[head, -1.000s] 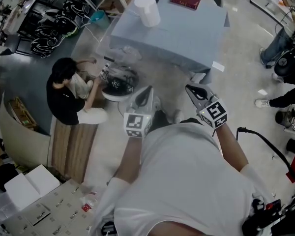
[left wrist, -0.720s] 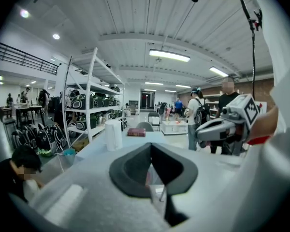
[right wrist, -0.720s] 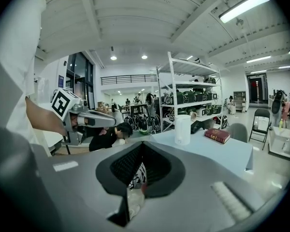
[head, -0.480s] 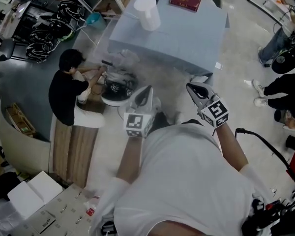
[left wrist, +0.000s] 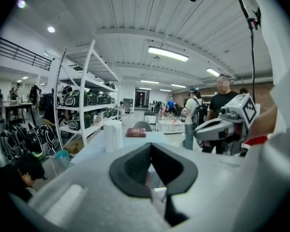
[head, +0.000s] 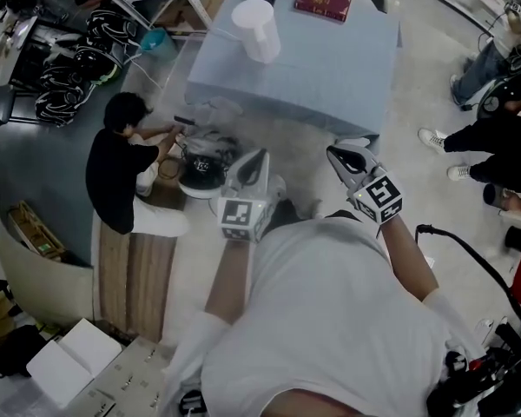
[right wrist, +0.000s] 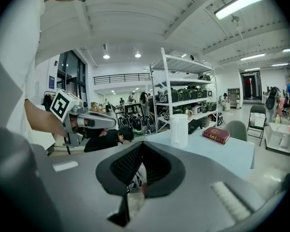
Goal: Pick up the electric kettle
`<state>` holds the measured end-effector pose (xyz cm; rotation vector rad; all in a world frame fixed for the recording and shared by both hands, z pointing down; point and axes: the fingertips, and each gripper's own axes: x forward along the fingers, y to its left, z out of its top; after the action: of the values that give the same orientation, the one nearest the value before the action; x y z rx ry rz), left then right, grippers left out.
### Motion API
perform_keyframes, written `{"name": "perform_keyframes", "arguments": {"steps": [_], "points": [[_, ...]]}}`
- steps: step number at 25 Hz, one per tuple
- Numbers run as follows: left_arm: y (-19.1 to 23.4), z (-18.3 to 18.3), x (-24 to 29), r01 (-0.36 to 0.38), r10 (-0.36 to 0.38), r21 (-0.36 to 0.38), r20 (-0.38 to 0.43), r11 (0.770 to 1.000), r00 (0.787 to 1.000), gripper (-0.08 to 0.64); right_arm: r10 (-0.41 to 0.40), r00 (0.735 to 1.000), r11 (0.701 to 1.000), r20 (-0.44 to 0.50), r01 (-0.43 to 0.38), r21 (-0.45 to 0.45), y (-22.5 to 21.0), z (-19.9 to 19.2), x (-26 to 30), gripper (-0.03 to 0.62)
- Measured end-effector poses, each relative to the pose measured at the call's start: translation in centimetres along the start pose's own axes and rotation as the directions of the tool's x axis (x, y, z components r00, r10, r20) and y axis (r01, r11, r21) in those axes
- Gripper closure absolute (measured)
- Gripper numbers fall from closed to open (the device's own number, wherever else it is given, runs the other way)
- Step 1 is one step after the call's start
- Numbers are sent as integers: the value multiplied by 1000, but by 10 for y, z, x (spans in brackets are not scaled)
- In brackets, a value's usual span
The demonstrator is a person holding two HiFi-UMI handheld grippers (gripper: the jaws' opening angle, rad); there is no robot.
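Left gripper: held out ahead of the torso, pointing forward and slightly downward. Its fingers were closed tip to tip with nothing between them. The marker cube sat at its rear, facing up.
Left forearm: bare, stretched forward.
Right gripper: held alongside the left, well apart from it, with the same forward and slightly downward pitch. Its fingers were closed together and empty.
Right forearm: bare, stretched forward.
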<state>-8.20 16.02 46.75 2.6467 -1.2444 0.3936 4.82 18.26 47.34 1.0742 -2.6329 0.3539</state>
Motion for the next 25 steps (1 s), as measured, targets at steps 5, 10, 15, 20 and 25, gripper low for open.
{"name": "perform_keyframes", "arguments": {"steps": [5, 10, 15, 20, 25], "points": [[25, 9, 15, 27, -27, 1, 2, 1000, 1000, 557, -24, 1000, 1000, -8, 24, 8, -10, 8, 24, 588], [49, 8, 24, 68, -68, -1, -15, 998, 998, 557, -46, 999, 999, -18, 46, 8, -17, 17, 47, 588], [76, 12, 35, 103, -103, 0, -26, 995, 994, 557, -78, 997, 997, -22, 78, 15, -24, 26, 73, 588], [103, 14, 42, 144, -143, 26, -31, 989, 989, 557, -98, 995, 995, -21, 98, 25, -21, 36, 100, 588], [124, 15, 43, 179, -177, 32, -48, 983, 983, 557, -130, 991, 991, -11, 130, 41, -21, 46, 120, 588]]}}
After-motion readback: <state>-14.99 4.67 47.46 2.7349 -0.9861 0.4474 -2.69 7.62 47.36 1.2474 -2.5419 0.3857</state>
